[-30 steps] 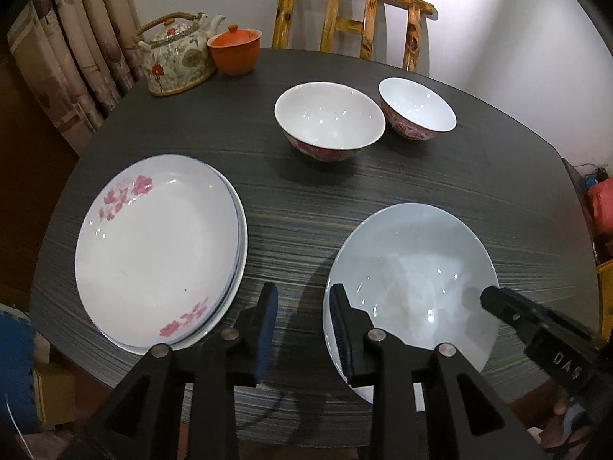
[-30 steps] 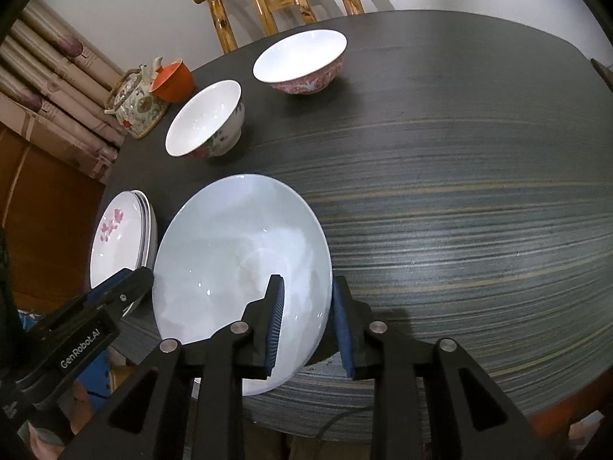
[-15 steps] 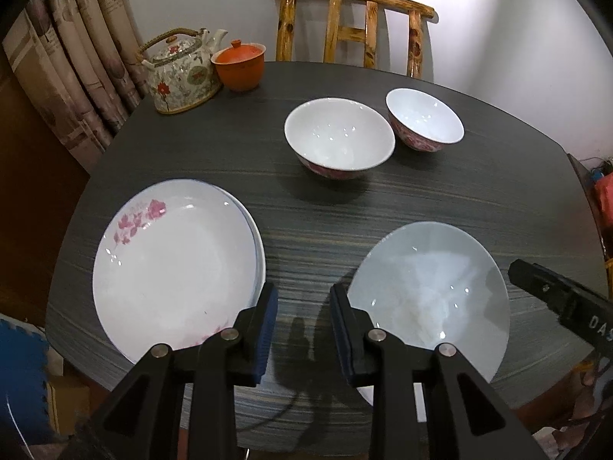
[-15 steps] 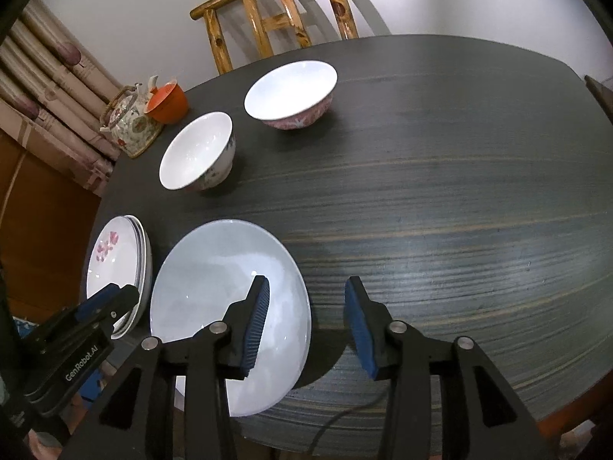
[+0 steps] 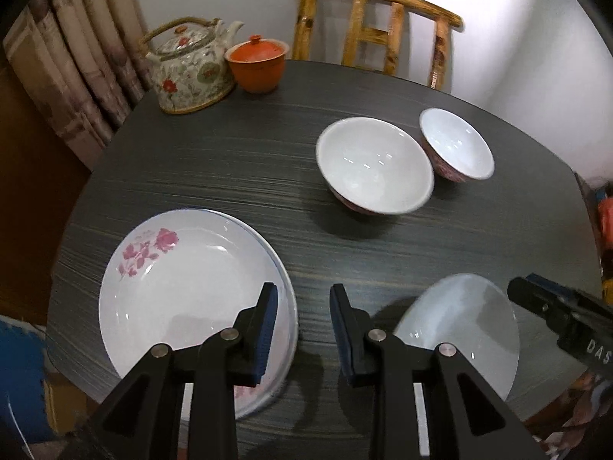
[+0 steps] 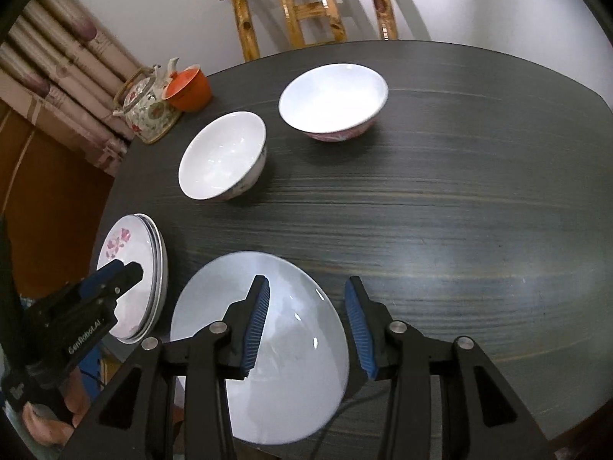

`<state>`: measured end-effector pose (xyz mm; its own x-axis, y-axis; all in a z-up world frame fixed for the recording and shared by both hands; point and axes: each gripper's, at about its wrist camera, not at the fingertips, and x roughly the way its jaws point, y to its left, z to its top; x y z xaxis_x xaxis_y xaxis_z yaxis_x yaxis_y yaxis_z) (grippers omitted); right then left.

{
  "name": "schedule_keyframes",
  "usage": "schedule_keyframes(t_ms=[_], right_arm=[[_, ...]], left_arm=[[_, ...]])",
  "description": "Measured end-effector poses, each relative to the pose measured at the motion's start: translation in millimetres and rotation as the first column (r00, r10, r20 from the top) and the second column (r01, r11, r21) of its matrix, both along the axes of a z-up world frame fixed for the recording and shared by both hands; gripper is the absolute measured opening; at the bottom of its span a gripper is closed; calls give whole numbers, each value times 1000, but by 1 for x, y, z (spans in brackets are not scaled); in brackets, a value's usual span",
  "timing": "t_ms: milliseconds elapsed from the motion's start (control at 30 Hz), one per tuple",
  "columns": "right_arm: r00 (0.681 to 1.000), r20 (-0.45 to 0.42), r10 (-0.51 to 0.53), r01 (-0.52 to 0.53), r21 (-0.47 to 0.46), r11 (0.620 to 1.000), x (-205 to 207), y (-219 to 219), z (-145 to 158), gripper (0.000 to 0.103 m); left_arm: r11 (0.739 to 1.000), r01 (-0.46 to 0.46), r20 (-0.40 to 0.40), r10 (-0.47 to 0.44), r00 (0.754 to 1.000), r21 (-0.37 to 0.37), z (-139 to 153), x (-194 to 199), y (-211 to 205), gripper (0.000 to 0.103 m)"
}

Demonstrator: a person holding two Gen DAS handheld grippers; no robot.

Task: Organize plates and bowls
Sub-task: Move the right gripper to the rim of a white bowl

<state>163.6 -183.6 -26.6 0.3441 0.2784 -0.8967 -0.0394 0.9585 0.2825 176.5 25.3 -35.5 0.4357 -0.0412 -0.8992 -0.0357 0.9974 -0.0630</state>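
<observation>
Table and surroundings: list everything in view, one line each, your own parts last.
Table: one, dark wood-grain.
Flowered plates: a stack, white with pink flowers, near left.
Plain plate: one, pale, near edge, lying flat.
Bowls: two, white inside, pink-patterned outside, mid-table; one nearer the teapot, one further right.
Teapot: one, floral, far left.
Lidded cup: one, orange, beside teapot.
Chair: one, wooden, behind table.
Curtain: patterned, left.
Left gripper: open, empty.
Right gripper: open, above plain plate.
</observation>
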Motion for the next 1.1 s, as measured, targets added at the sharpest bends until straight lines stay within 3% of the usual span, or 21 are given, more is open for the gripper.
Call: schedule_keyframes(t_ms=[133, 333, 667, 733, 767, 800, 867, 1000, 1100], right_arm=[[1000, 8, 29, -29, -9, 1000, 11, 9, 4, 40], [999, -11, 40, -40, 12, 999, 33, 18, 2, 40], [996, -39, 85, -83, 46, 996, 60, 31, -1, 40], [993, -51, 102, -100, 44, 994, 67, 35, -2, 46], [992, -59, 114, -111, 46, 993, 70, 37, -2, 61], [990, -64, 122, -120, 46, 992, 72, 39, -2, 67], [990, -45, 132, -130, 44, 991, 76, 42, 1, 72], [991, -77, 109, -105, 56, 993, 88, 44, -3, 71], [990, -96, 102, -96, 71, 993, 97, 46, -9, 49]], left_arm=[[1000, -21, -5, 20, 1000, -13, 4, 15, 11, 29], [989, -58, -45, 52, 998, -133, 7, 36, 25, 29], [975, -100, -96, 82, 992, -201, 3, 72, 32, 29], [974, -101, -101, 82, 992, -203, 2, 77, 33, 29], [973, -101, -104, 80, 991, -206, 1, 79, 34, 29], [973, -101, -107, 80, 991, -209, 1, 81, 35, 29], [970, -109, -121, 84, 989, -216, -3, 86, 34, 29], [966, -108, -133, 79, 988, -234, -6, 94, 33, 29], [965, -105, -136, 73, 988, -241, -8, 99, 31, 29]])
